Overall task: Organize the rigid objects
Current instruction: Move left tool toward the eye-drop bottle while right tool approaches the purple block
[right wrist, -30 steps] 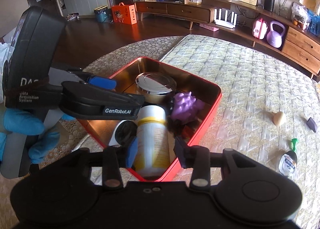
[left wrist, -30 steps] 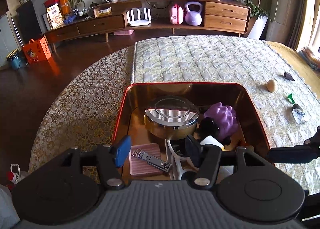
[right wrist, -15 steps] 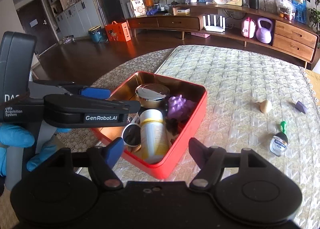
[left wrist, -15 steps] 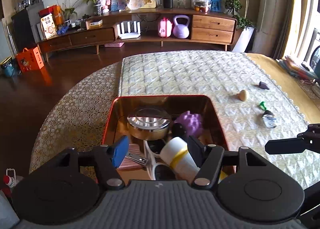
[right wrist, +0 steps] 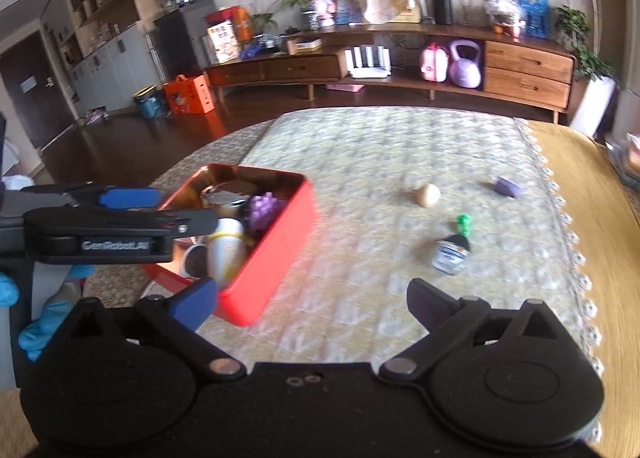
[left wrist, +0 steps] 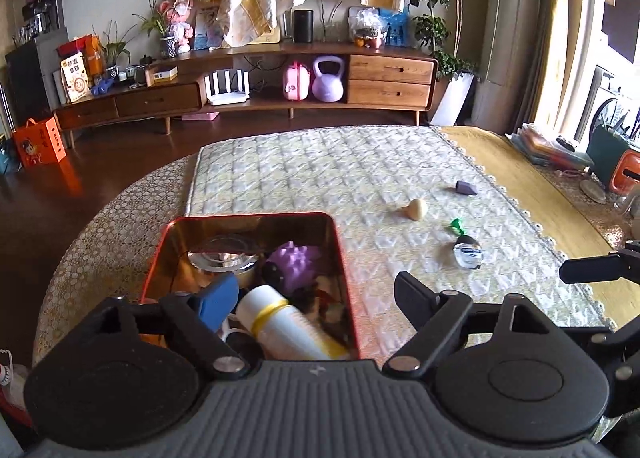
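A red tin (left wrist: 340,254) (right wrist: 276,258) sits on the quilted table. It holds a round metal tin (left wrist: 224,258), a purple spiky toy (left wrist: 294,264), a white bottle with a yellow band (left wrist: 280,322) (right wrist: 226,254) and other small items. On the cloth to its right lie a small clear bottle with a green cap (left wrist: 466,250) (right wrist: 450,250), a beige knob (left wrist: 416,210) (right wrist: 427,194) and a dark purple wedge (left wrist: 466,188) (right wrist: 508,186). My left gripper (left wrist: 316,298) is open and empty over the tin's near right corner. My right gripper (right wrist: 312,298) is open and empty, right of the tin.
The left gripper's side (right wrist: 120,230) shows in the right wrist view, over the tin's left part. The table's lace edge (left wrist: 552,242) runs along the right. A wooden sideboard (left wrist: 280,90) stands behind the table.
The right gripper let go of the white bottle in the tin, opened wide and drew back to the right. The left gripper opened and rose and backed off from the tin.
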A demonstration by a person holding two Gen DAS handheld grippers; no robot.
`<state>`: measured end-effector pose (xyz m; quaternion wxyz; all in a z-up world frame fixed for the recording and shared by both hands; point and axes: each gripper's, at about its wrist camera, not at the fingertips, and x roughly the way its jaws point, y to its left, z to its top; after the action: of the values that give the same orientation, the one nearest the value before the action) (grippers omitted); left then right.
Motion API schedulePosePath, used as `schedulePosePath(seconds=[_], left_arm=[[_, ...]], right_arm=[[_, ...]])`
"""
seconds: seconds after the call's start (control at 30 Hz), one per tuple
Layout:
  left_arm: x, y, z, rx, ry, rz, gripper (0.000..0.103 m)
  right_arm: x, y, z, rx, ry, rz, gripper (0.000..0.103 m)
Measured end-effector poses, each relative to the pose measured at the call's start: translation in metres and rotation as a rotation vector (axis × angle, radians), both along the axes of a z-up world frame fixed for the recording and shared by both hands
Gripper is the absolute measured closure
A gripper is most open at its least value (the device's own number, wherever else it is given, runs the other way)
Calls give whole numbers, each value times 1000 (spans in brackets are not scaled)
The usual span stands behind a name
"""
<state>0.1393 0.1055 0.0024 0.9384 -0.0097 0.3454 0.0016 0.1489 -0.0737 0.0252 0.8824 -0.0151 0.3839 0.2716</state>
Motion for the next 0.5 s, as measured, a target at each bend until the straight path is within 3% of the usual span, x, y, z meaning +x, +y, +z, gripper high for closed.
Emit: schedulePosePath(seconds=[0.5], left_arm=[[28, -74, -18, -49, 31, -75, 18]], right_arm=[[29, -69, -18, -28, 34, -116, 2]])
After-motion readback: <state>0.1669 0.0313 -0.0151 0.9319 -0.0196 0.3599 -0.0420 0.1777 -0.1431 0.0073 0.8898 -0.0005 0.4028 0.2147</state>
